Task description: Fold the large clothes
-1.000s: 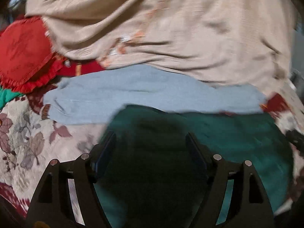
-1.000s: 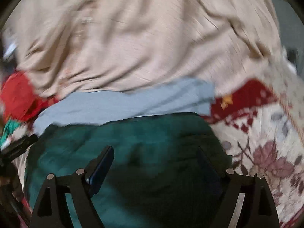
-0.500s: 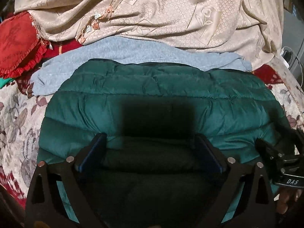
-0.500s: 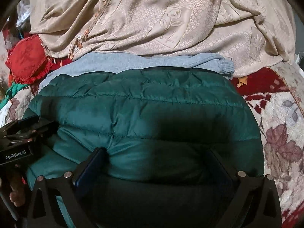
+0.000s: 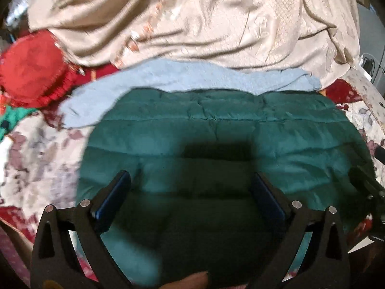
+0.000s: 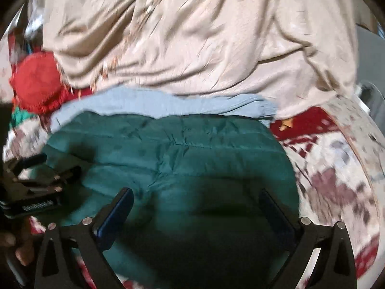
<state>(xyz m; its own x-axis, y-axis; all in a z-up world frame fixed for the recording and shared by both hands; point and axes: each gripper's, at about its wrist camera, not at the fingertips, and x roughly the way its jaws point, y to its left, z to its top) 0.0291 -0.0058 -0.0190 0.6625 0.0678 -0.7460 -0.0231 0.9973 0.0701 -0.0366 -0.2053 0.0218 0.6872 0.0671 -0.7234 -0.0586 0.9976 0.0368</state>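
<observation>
Floral bedspread (image 5: 31, 159) underneath everything, mostly covered, blurred at both sides. Beige patterned cloth (image 5: 216, 24) heaped across the back, its top cut off by the lens edge. Green quilted jacket (image 5: 216, 130) lying folded flat in the middle of the bed, near edge lost in shadow behind the tools. Light blue sweater (image 5: 192, 77) behind the jacket, touching it, partly tucked under the beige cloth, only a strip showing. Red frilled cushion (image 5: 31, 69) at the far left, smeared by blur; a scrap of bright green cloth below it too small to name. Left gripper (image 5: 191, 192) above the jacket, jaws wide, just opened further, nothing pressed between the pads. Right gripper (image 6: 197, 209) likewise over the jacket, jaws spread wide after opening, holding nothing. Fingertips of a hand (image 6: 14, 245) barely seen at the lower left of the right view.
</observation>
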